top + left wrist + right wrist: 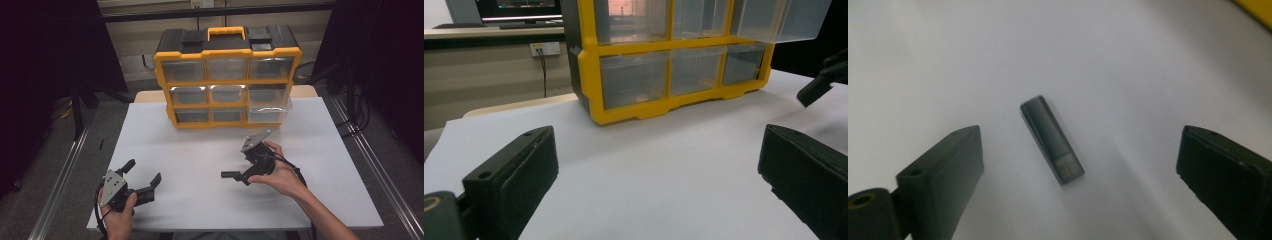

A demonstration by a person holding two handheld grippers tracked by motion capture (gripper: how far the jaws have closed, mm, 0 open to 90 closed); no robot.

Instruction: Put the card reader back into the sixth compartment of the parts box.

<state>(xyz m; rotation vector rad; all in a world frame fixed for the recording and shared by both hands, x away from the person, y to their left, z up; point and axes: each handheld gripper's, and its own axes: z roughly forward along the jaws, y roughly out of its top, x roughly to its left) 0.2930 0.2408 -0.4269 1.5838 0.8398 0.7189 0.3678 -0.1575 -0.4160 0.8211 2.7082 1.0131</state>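
Observation:
A small dark stick with a paler cap end (1052, 140), shaped like a USB drive, lies flat on the white table (200, 150). My right gripper (1080, 137) hovers over it, open, jaws wide on either side and touching nothing. In the high view the right gripper (234, 174) sits right of the table's middle, its jaws pointing left. My left gripper (143, 172) rests near the front left of the table, open and empty. In the left gripper view its jaws (656, 145) frame bare table.
A yellow and black drawer organizer (227, 75) with clear drawers stands at the back of the table. Its middle-right drawer (268, 102) is pulled out. The right gripper's jaw tip (819, 85) shows at the edge of the left gripper view.

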